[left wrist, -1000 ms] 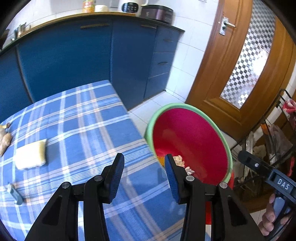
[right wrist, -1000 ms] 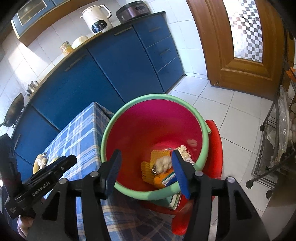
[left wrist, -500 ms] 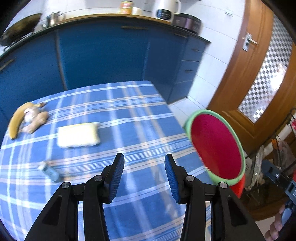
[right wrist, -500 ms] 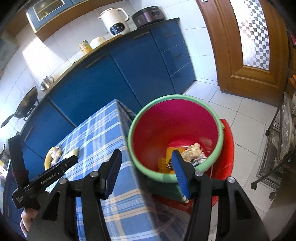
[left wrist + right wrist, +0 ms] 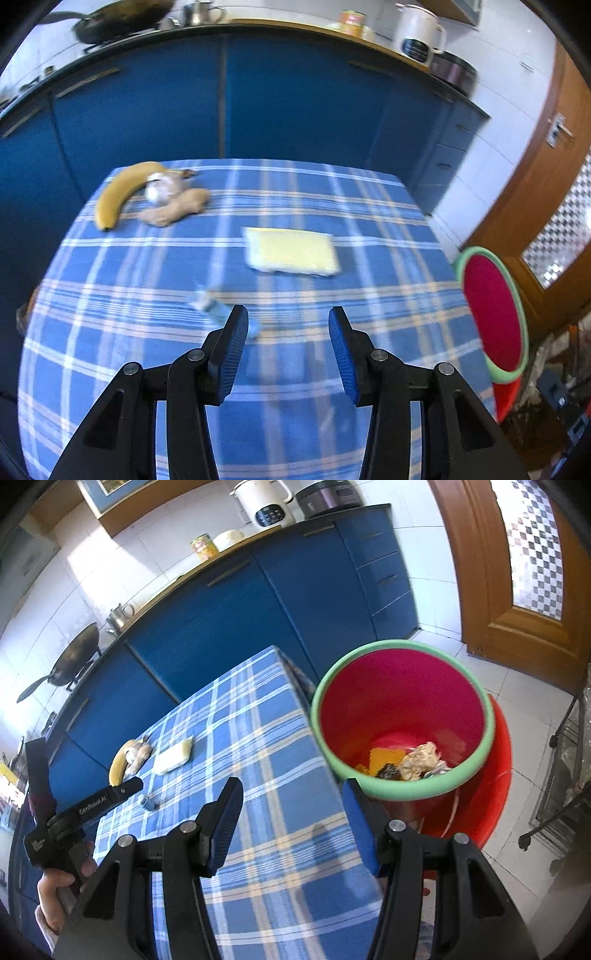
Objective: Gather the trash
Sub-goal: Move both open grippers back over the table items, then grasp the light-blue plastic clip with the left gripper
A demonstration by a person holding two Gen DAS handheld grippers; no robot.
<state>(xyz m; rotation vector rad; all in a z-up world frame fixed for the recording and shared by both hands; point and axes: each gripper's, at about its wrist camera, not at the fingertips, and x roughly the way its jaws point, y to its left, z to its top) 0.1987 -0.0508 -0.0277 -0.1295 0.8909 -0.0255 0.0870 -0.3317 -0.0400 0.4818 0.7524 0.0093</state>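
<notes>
A red bin with a green rim (image 5: 402,720) stands on the floor at the table's right edge, with trash in its bottom (image 5: 417,762); it also shows in the left wrist view (image 5: 493,314). On the blue plaid table (image 5: 147,369) lie a small blue-grey wrapper (image 5: 218,314), a pale yellow sponge (image 5: 291,251), a banana (image 5: 118,192) and a ginger root (image 5: 173,210). My left gripper (image 5: 284,339) is open and empty, above the table just right of the wrapper. My right gripper (image 5: 291,819) is open and empty over the table's right edge, beside the bin.
Blue kitchen cabinets (image 5: 258,99) run behind the table, with a wok (image 5: 74,657), a kettle (image 5: 266,502) and a cooker on the counter. A wooden door (image 5: 517,572) is at the right. A metal rack (image 5: 565,775) stands right of the bin.
My left gripper has swung left from the bin to over the table, toward the wrapper. My right gripper has drawn back from above the bin to the table's edge. Both stay open.
</notes>
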